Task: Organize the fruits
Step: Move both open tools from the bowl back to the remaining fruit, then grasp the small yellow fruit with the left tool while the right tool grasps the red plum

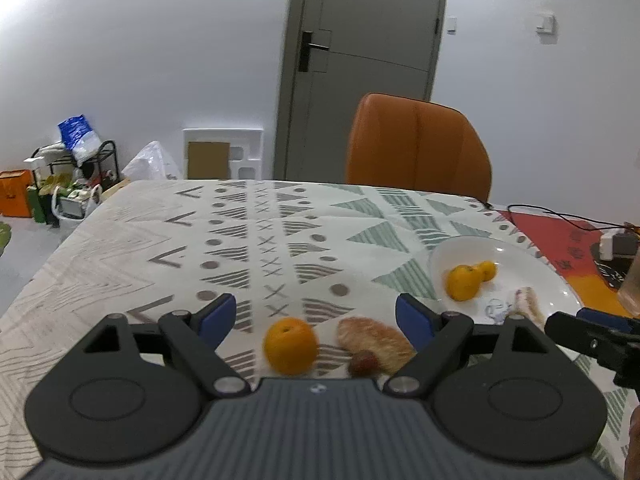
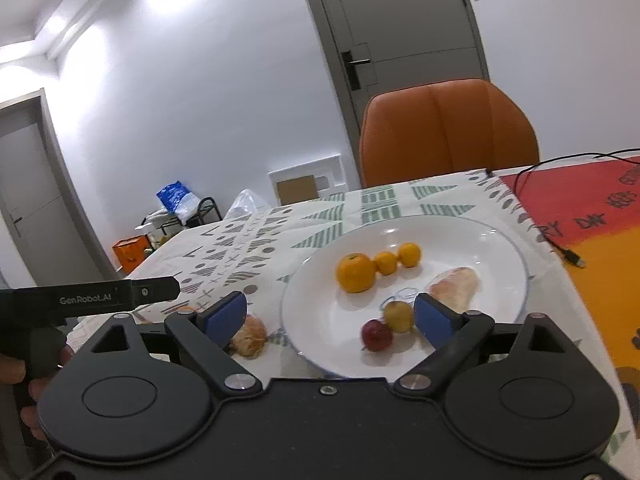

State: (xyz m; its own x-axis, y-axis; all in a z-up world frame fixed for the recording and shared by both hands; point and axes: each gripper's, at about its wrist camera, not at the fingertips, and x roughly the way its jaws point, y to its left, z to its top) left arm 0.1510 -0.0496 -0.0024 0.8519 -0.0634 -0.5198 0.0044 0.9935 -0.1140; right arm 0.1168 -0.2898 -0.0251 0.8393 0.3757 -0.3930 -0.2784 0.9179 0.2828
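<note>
My left gripper (image 1: 316, 314) is open and empty above an orange (image 1: 291, 345), a pale speckled fruit (image 1: 374, 342) and a small red fruit (image 1: 363, 362) lying on the tablecloth. The white plate (image 1: 532, 270) to their right holds oranges (image 1: 463, 282). In the right wrist view my right gripper (image 2: 332, 314) is open and empty over the plate's (image 2: 500, 248) near edge. On the plate lie a large orange (image 2: 356, 273), two small oranges (image 2: 386, 262), a pale fruit (image 2: 456, 288), a yellow fruit (image 2: 398, 316) and a red fruit (image 2: 376, 335).
An orange chair (image 1: 418, 150) stands at the table's far side. A red and orange mat (image 2: 592, 232) with a black cable (image 2: 560, 248) lies right of the plate. The left gripper's body (image 2: 92, 298) shows at the left. A pale fruit (image 2: 250, 336) lies beside the plate.
</note>
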